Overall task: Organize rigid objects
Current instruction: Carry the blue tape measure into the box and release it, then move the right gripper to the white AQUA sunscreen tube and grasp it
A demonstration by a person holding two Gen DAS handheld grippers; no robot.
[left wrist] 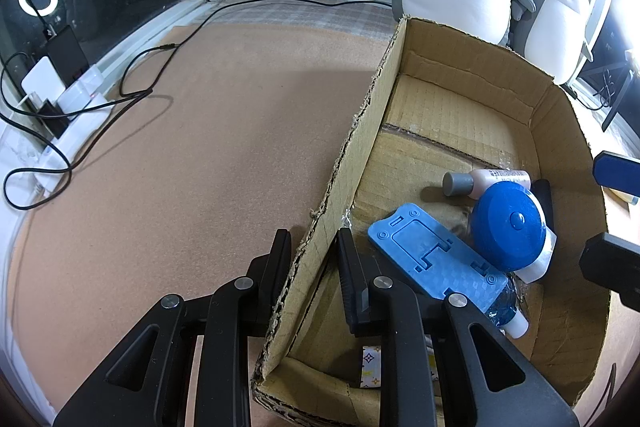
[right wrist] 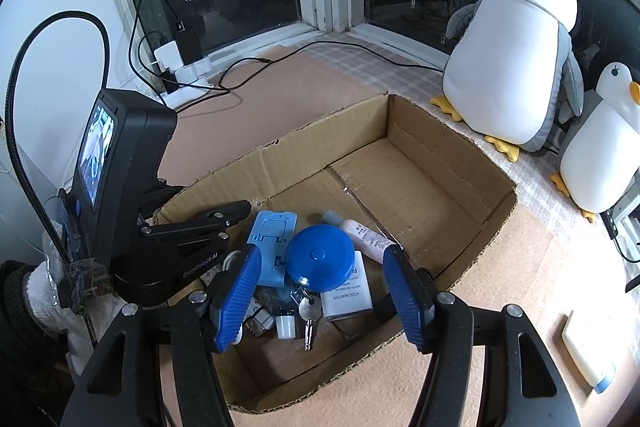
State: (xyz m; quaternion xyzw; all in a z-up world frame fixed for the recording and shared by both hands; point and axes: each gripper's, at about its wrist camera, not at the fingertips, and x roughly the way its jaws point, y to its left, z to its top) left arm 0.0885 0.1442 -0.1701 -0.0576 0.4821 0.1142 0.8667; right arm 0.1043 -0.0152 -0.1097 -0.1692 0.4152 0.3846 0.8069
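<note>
Cardboard box [left wrist: 360, 163] wall sits clamped in left gripper [left wrist: 314, 251]; right gripper [right wrist: 324, 295] gapes above blue disc [right wrist: 320, 259].

In my cardboard box [right wrist: 436, 163], its near corner holds a heap: round blue case [right wrist: 320, 259] atop blue stand [right wrist: 269, 247], pink bottle [right wrist: 366, 237] behind

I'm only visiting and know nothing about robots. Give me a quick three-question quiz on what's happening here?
1. True or false: the left hand-held gripper is clamped on the wall of the cardboard box.
2. What does the right hand-held gripper hold? A) a key B) nothing C) a bottle
3. Fill in: the round blue case lies ___ the box.
Key: 1 true; 2 B; 3 inside.
</note>
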